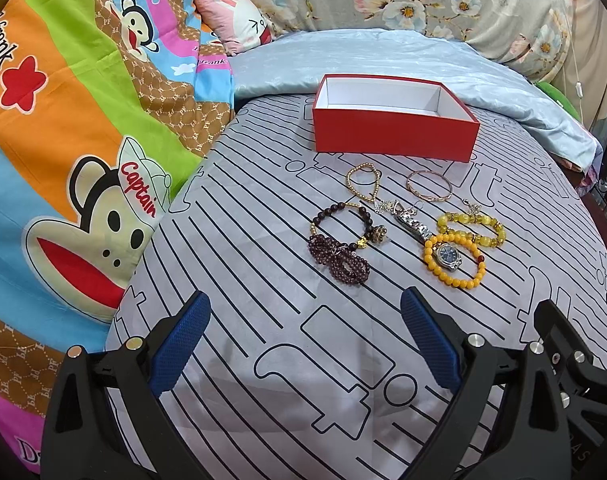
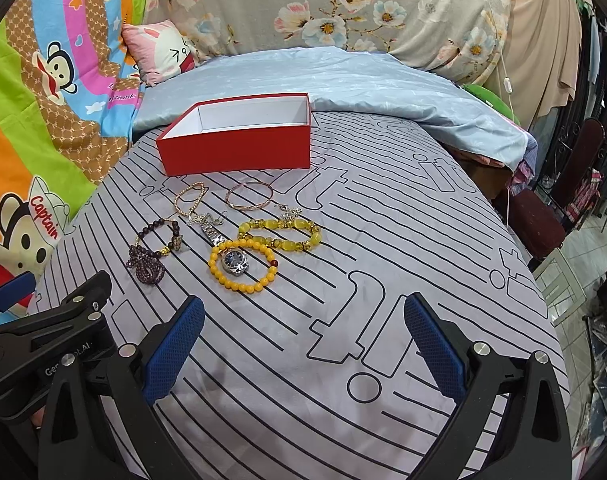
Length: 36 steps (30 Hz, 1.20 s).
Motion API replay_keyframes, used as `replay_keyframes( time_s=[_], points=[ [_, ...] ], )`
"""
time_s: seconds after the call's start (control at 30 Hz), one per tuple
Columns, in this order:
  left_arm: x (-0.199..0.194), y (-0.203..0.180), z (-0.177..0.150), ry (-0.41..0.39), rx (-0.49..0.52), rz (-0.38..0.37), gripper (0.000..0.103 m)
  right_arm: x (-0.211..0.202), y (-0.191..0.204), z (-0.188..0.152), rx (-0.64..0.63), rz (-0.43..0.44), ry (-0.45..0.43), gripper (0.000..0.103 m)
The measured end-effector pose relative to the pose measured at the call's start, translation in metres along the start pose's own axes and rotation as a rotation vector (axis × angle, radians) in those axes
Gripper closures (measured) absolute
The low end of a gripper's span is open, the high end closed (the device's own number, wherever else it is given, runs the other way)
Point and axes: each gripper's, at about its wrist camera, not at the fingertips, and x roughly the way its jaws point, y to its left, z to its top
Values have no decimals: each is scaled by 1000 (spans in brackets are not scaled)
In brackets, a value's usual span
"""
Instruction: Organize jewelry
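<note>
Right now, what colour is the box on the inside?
White inside, red outside; the box shows it best in the left wrist view.

Box [image 1: 393,136] behind bracelets [image 1: 455,260] on bedsheet [image 1: 263,280].

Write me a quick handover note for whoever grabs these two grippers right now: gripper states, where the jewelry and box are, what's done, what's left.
Left gripper: open, empty, hovering over the striped sheet short of the jewelry.
Right gripper: open, empty, likewise short of the pieces.
Red box: open, at the far side of the sheet, looks empty inside.
Jewelry, all on the sheet in front of the box: gold bead bracelet, rose-gold bangle, dark purple bead bracelets, yellow stone bracelet, orange bead bracelet ringing the face of the watch, small silver charms.
Done: nothing boxed.
Left: presumably move every piece into the box.
</note>
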Motion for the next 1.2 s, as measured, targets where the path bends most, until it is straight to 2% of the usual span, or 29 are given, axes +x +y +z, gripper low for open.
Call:
replay_keyframes(
  time_s=[1.2],
  points=[
    [10,-1,-1,11,3,-11,9,3,-3,-2,4,0,2,5]
  ],
)
